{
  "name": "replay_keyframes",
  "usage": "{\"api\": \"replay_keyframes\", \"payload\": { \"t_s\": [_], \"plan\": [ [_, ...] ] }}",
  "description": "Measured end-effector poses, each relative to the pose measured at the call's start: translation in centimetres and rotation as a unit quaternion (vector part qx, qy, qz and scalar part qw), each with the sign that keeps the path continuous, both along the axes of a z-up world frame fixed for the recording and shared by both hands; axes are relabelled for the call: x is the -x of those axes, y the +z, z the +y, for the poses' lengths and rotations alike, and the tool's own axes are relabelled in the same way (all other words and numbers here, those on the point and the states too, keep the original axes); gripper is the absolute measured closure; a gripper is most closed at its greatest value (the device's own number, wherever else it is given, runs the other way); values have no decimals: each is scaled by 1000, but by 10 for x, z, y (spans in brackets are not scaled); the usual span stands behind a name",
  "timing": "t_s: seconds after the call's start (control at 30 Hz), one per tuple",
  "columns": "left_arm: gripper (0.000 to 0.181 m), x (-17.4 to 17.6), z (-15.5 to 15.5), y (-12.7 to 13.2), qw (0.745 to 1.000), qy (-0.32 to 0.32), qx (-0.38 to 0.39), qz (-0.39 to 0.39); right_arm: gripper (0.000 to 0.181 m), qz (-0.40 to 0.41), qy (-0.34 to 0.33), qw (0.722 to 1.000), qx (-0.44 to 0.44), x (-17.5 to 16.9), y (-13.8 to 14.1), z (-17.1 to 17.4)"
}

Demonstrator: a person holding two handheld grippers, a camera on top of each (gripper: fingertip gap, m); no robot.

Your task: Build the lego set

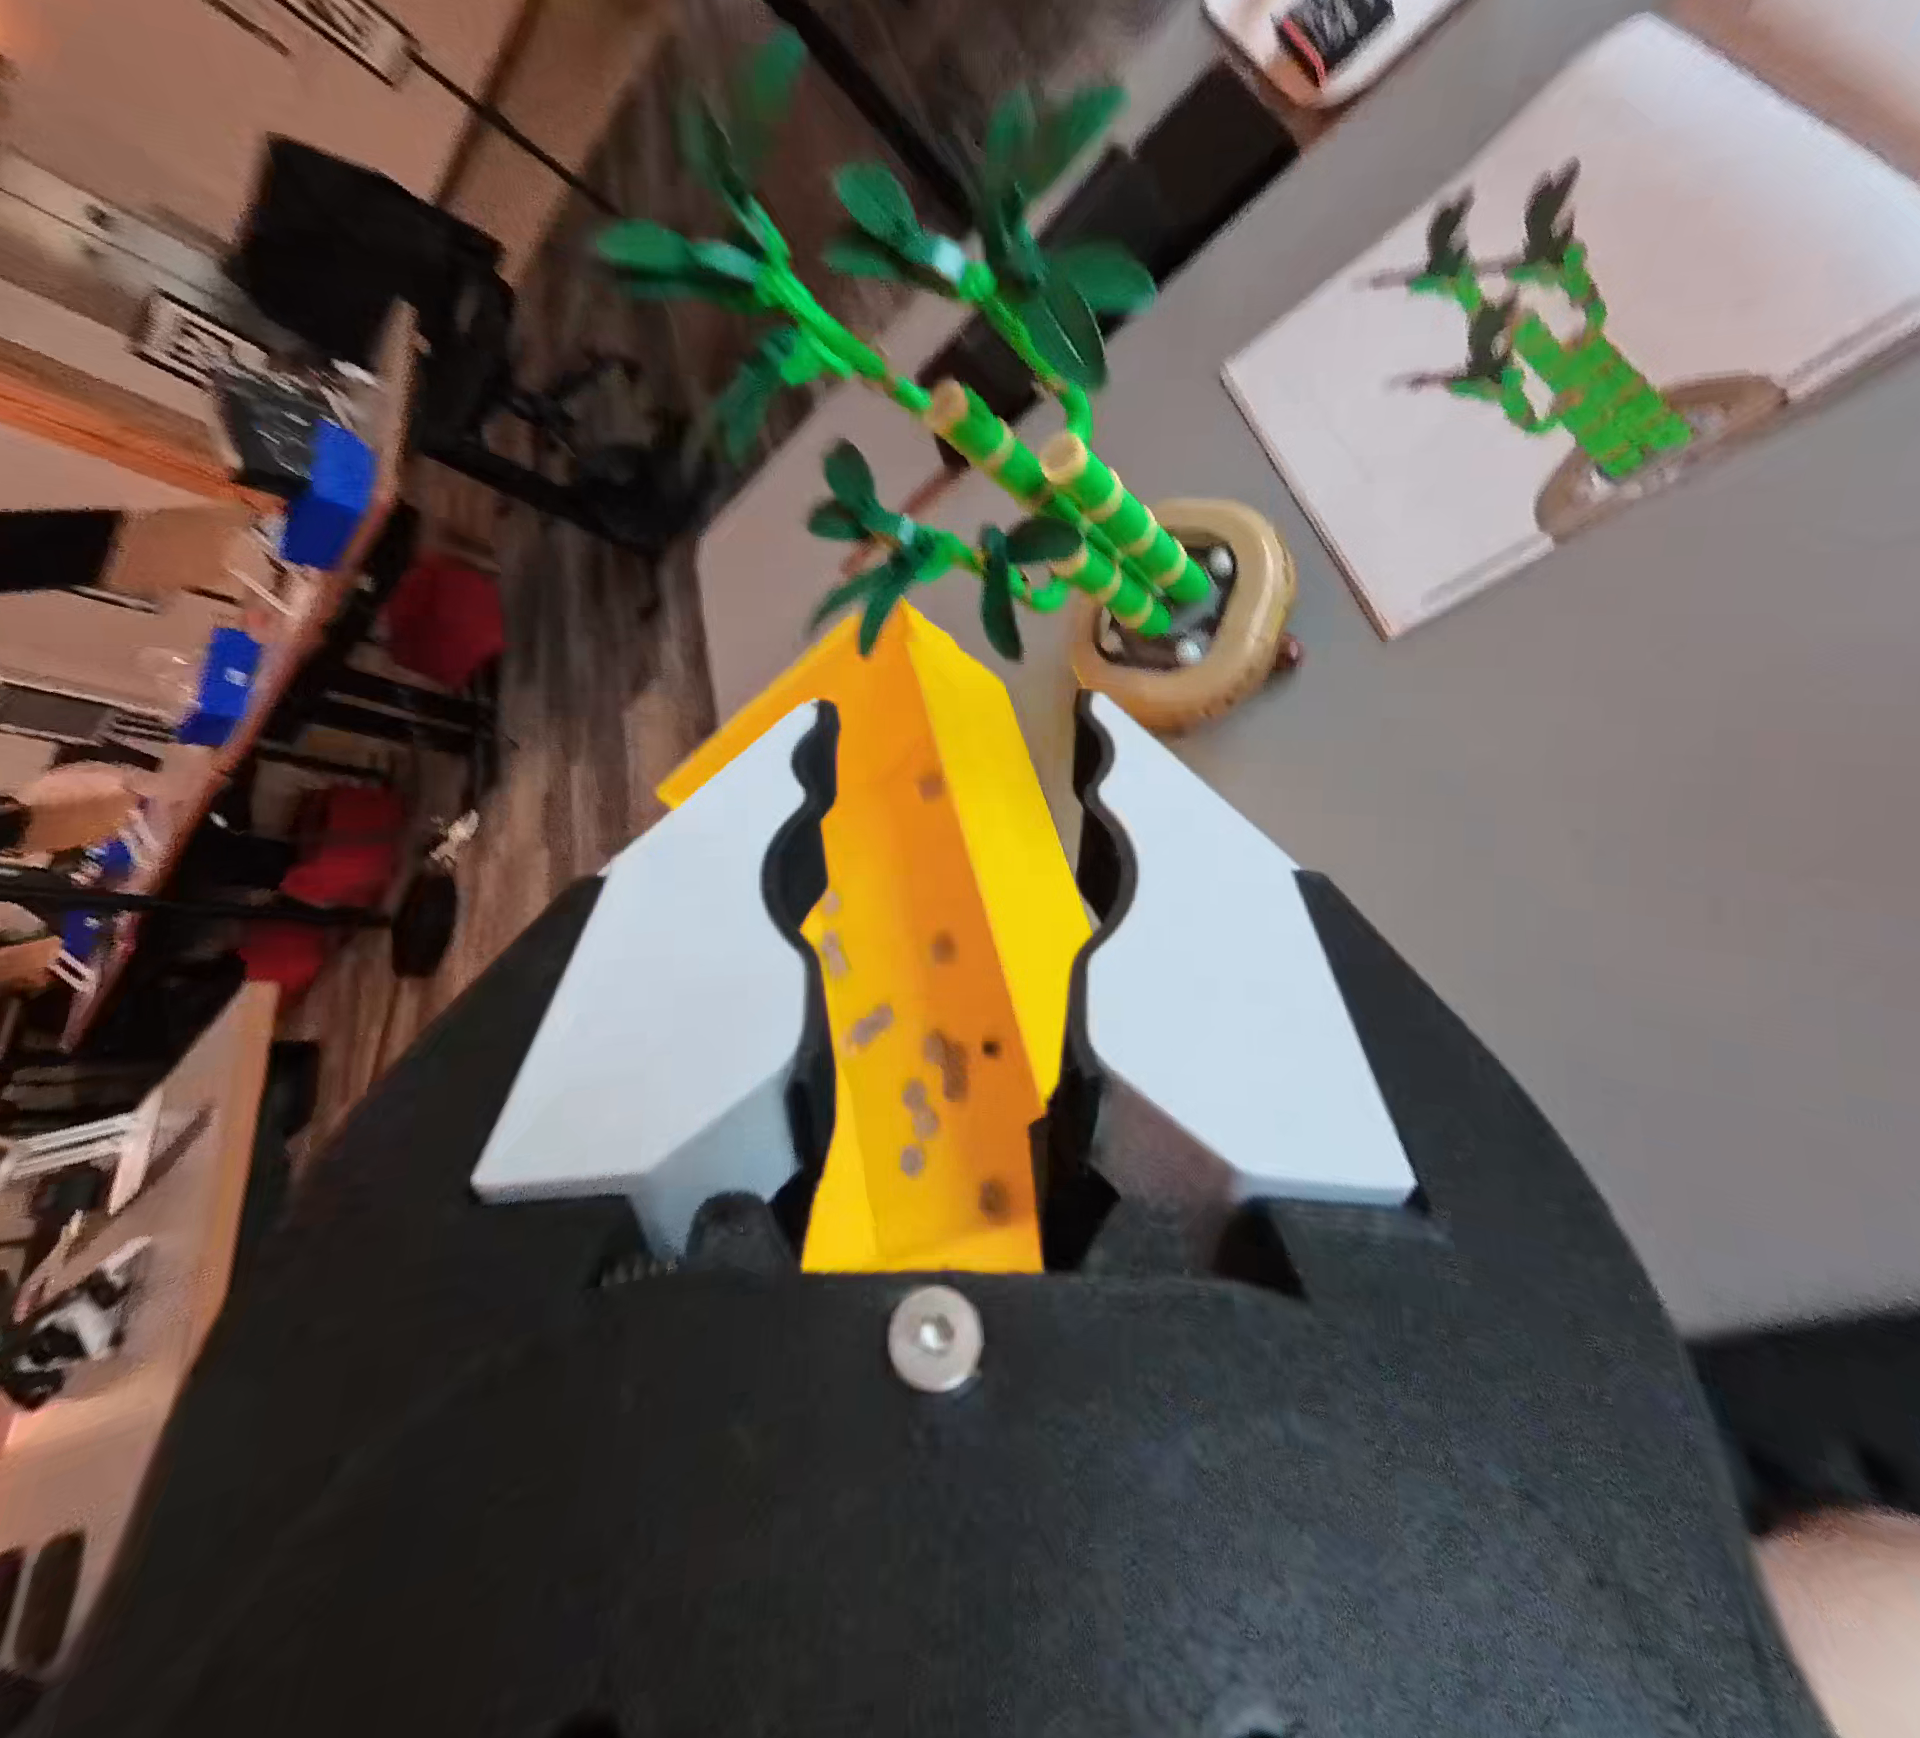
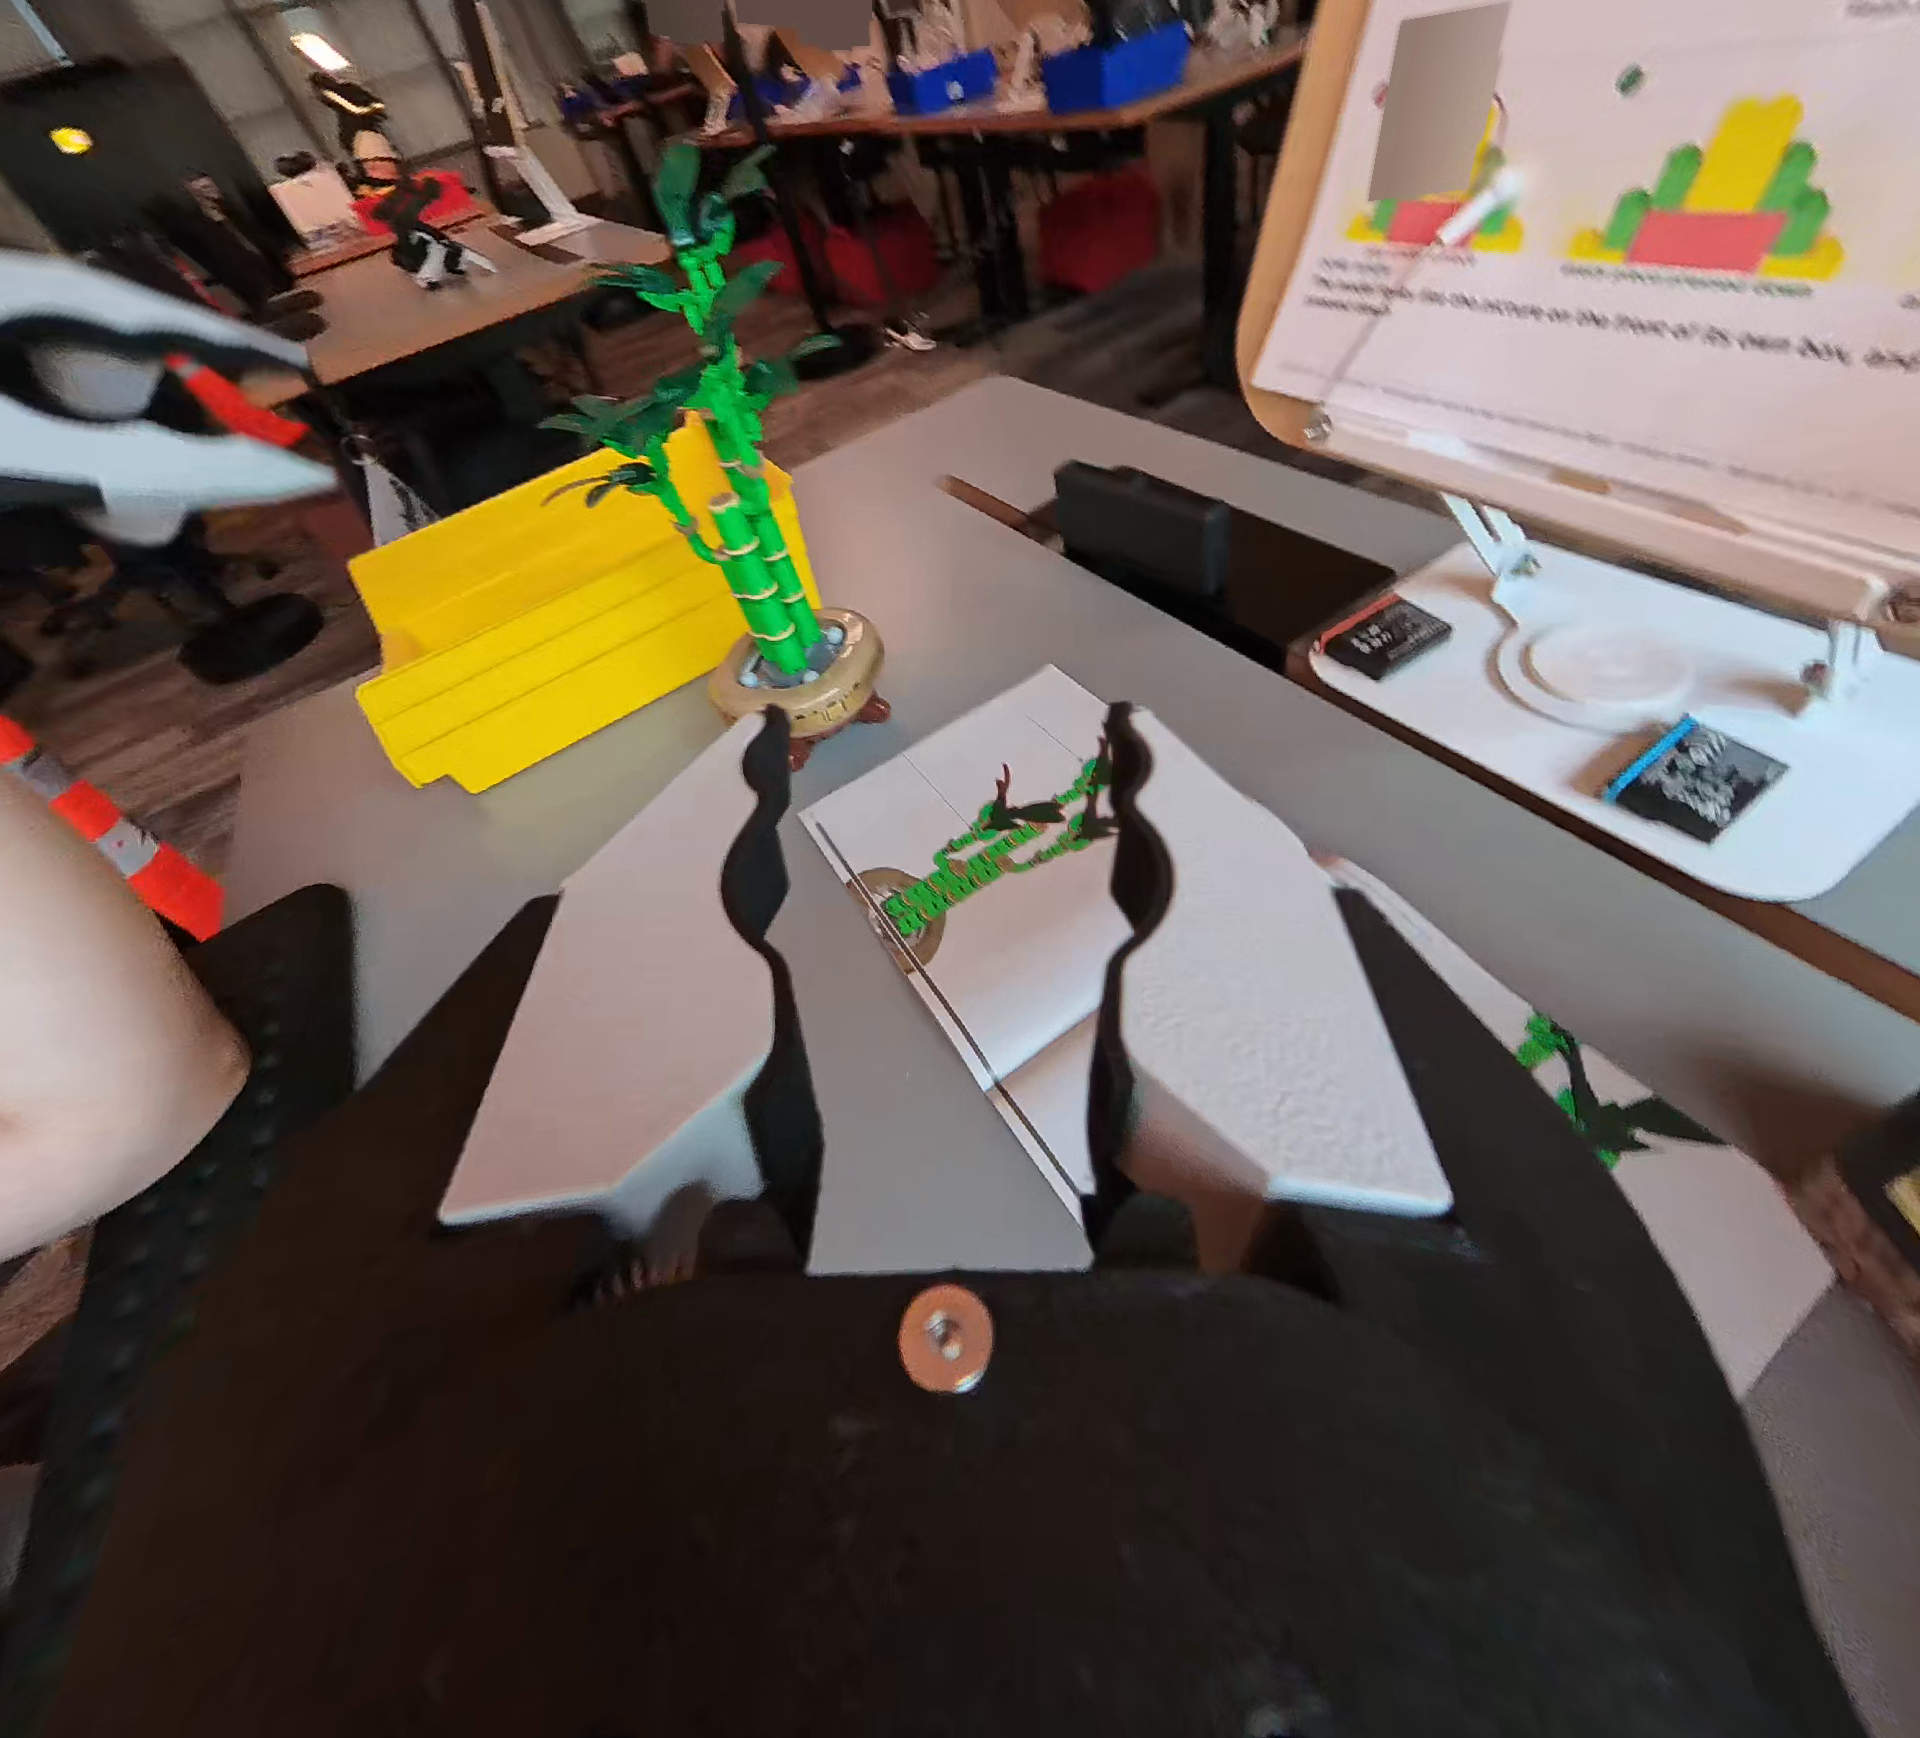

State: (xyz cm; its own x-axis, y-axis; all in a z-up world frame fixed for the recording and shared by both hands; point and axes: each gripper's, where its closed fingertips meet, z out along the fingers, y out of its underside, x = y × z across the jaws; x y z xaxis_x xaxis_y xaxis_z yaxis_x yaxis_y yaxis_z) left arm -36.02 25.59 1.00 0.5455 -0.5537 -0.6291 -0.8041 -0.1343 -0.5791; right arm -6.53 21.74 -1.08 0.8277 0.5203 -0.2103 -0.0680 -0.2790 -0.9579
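The lego bamboo plant (image 2: 764,535) is seen standing on the grey table (image 2: 1195,753), just beside the yellow bin (image 2: 540,618). Small tan pieces (image 1: 914,1065) lie in the bin beneath the left gripper (image 1: 951,722), whose jaws are held apart and empty, as are those of the right gripper (image 2: 940,732). A piece-fetching step is judged in hand, so a descent into the bin and a closing on one piece would be called for.

The lego bamboo (image 2: 743,525) is made up of bright green stalks ringed with tan bands, dark green leaves and a tan pot with a grey inside. A yellow bin (image 2: 540,618) holding small tan pieces (image 1: 914,1065) is seen on the grey table (image 2: 1299,753). White fingers (image 2: 644,992) lined with black are carried by both grippers.
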Motion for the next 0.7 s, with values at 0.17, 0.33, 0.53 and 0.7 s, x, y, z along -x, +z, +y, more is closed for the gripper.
{"api": "replay_keyframes", "payload": {
  "t_s": [0.17,0.33,0.53,0.7],
  "plan": [
    [137,-15,-24,114,957,-52,-198,-206,134,-56,1,997,-59,11,12,-3],
    [146,7,-72,179,865,-135,-266,-404,141,-62,-16,992,-104,11,30,-8],
    [159,29,-82,191,829,-140,-284,-460,173,10,12,992,-125,11,49,-19],
    [156,23,-63,175,850,-124,-230,-457,174,6,10,991,-131,9,52,-22]
  ]
}}
